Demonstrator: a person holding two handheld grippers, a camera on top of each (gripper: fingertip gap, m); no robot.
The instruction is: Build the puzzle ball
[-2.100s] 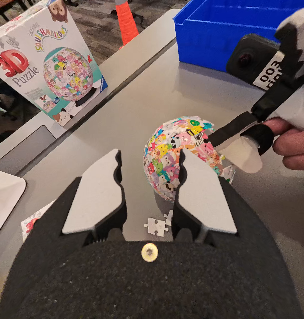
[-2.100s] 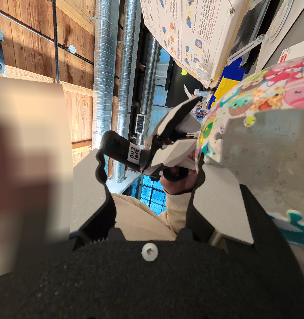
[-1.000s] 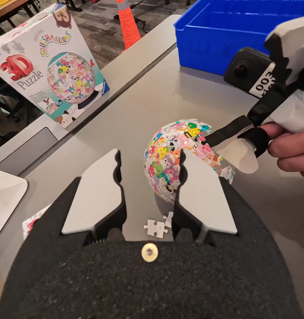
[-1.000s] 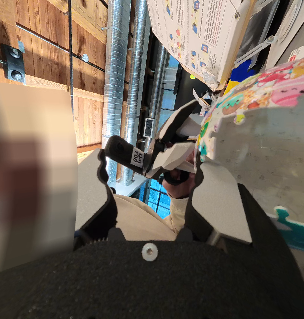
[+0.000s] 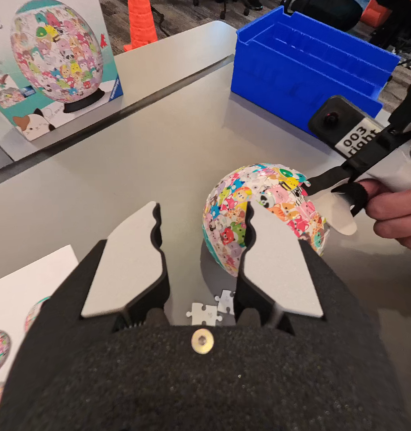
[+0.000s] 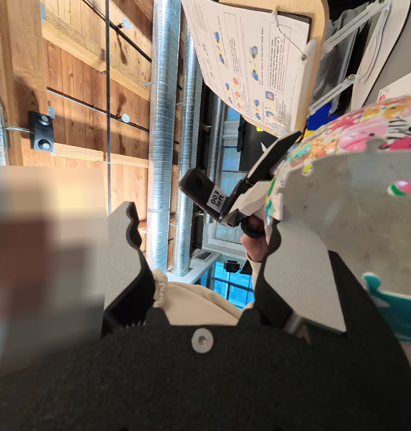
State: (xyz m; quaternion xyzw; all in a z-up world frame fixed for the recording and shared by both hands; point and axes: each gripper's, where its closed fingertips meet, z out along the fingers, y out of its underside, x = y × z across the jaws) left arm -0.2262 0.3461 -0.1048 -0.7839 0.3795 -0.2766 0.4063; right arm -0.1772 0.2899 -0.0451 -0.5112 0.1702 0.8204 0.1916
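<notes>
Puzzle ball (image 5: 225, 224)'s jagged rim meets right gripper (image 5: 325, 198), jaws spread; left gripper (image 5: 201, 229) spread above bare table (image 5: 153, 168).

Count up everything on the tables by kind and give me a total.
Partly built puzzle ball: 1
Loose puzzle pieces: 2
Puzzle box: 1
Blue bin: 1
Printed sheet: 1
Total: 6
</notes>
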